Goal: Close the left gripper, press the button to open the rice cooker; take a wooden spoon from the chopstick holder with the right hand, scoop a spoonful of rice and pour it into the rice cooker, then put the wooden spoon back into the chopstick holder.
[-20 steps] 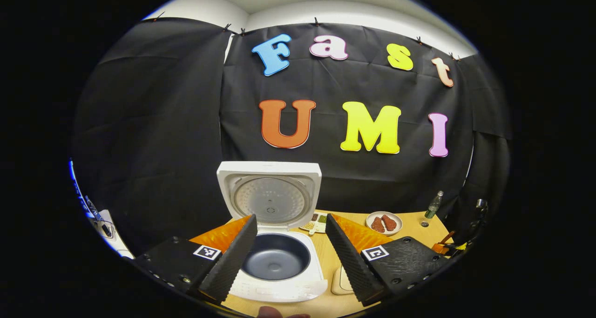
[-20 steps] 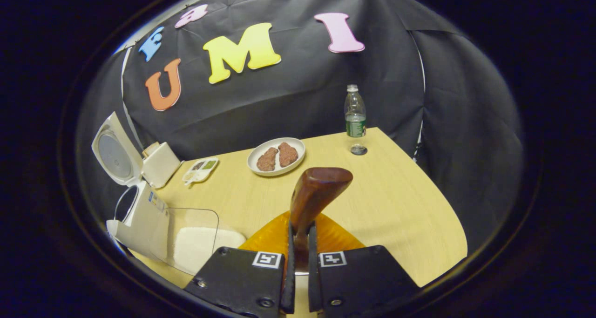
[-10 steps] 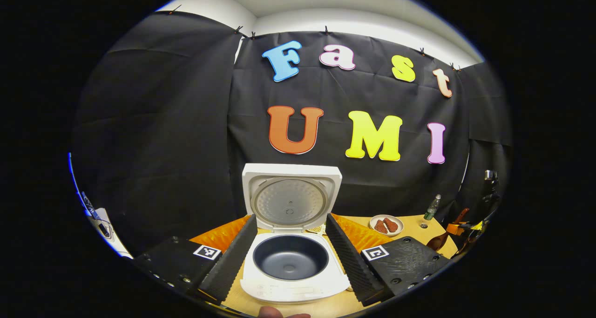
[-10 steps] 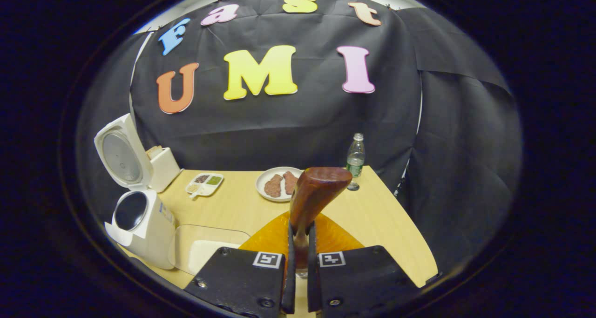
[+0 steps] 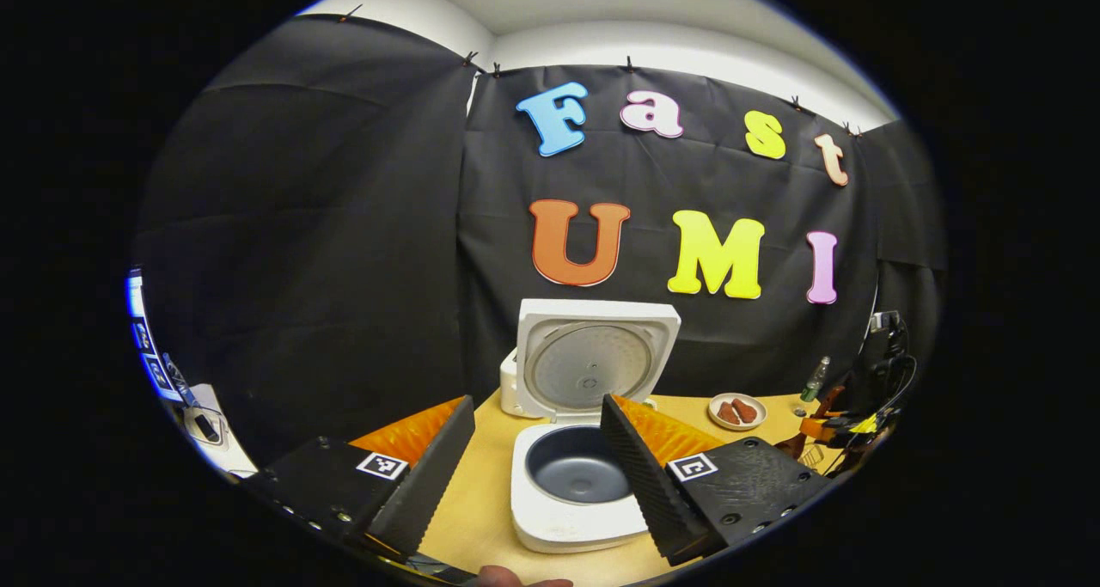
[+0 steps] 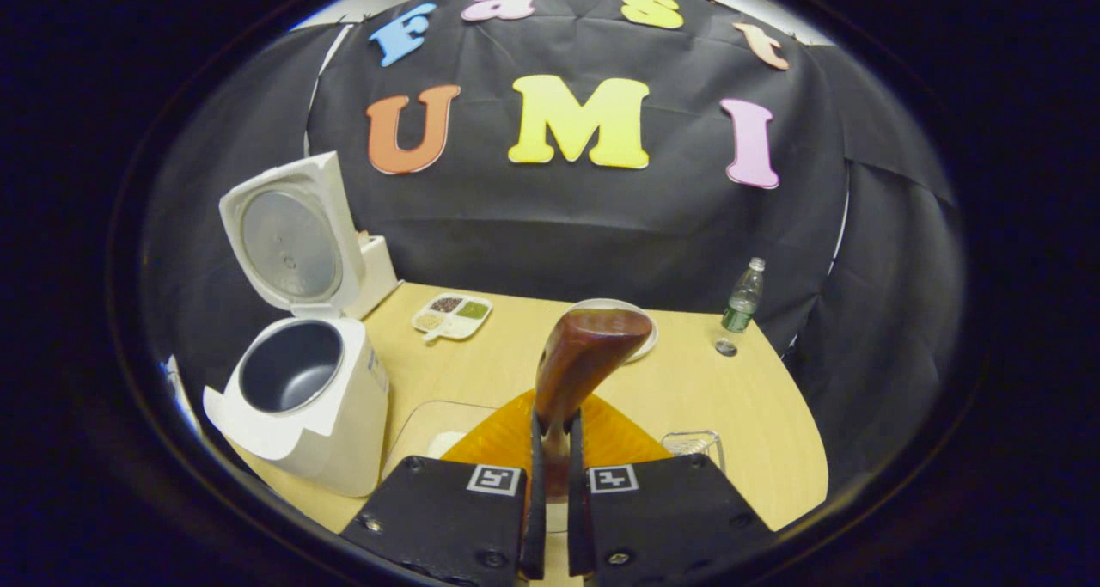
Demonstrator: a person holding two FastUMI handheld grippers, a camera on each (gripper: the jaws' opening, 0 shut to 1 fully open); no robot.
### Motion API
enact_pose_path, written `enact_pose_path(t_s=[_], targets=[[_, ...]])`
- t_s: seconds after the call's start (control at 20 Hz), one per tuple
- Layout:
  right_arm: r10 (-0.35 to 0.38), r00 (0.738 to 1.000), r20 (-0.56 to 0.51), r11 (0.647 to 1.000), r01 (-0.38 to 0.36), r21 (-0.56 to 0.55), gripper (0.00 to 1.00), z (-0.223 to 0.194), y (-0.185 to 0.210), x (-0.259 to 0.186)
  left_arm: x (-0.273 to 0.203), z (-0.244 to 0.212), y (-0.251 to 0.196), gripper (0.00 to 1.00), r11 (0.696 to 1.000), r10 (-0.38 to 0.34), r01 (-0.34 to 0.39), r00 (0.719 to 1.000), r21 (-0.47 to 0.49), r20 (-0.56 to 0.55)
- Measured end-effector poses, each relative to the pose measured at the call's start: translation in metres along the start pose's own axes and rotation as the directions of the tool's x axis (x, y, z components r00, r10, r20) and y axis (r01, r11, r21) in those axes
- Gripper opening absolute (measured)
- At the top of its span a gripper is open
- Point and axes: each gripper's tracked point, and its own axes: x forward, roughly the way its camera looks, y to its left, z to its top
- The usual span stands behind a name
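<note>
A light wooden table stands in front of the black cloth wall, and on its left side sits the white rice cooker with its lid standing up and its dark pot empty. The right gripper is squeezed tight on the handle of the wooden spoon, whose bowl sticks up, and the left gripper is spread wide with nothing in it, near the cooker. Far back stand a green-labelled bottle, its words too small to read, and a little sauce tray.
</note>
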Motion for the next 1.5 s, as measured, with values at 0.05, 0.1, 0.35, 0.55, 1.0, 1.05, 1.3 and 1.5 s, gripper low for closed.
enact_pose_path(t_s=[0.05,0.1,0.35,0.55,1.0,1.05,1.3,1.5], targets=[[-0.014,1.000,-0.012,1.000,0.014,-0.026,0.15,-0.010,0.002,0.006,-0.002,-0.002,0.005,0.94,1.000,0.008,-0.007,1.000,0.011,-0.005],[-0.032,0.999,-0.018,0.998,0.031,-0.053,0.16,-0.018,0.003,0.013,-0.005,-0.003,0.009,0.94,1.000,0.014,-0.013,1.000,0.017,-0.012],[-0.081,0.996,-0.041,0.985,0.074,-0.154,0.16,-0.054,0.009,0.040,-0.012,-0.013,0.018,0.94,0.999,0.029,-0.028,0.998,0.020,-0.057],[-0.018,0.999,-0.051,0.996,0.014,-0.085,0.16,-0.063,0.031,0.042,-0.015,-0.014,0.021,0.94,0.999,0.042,-0.041,0.997,0.017,-0.069],[0.271,0.959,-0.086,0.896,-0.218,0.387,0.15,-0.064,0.079,0.038,-0.015,-0.011,0.014,0.94,0.999,0.040,-0.038,0.996,0.026,-0.077],[0.291,0.953,-0.082,0.868,-0.227,0.441,0.16,-0.063,0.078,0.040,-0.016,-0.009,0.012,0.94,0.999,0.039,-0.037,0.996,0.030,-0.076],[0.370,0.928,-0.045,0.625,-0.212,0.752,0.15,-0.069,0.057,0.048,-0.015,-0.005,-0.002,0.94,0.999,0.033,-0.030,0.997,0.045,-0.069],[0.385,0.923,-0.005,0.492,-0.201,0.847,0.15,-0.074,0.040,0.047,-0.015,0.002,-0.012,0.94,0.999,0.029,-0.027,0.998,0.044,-0.061]])
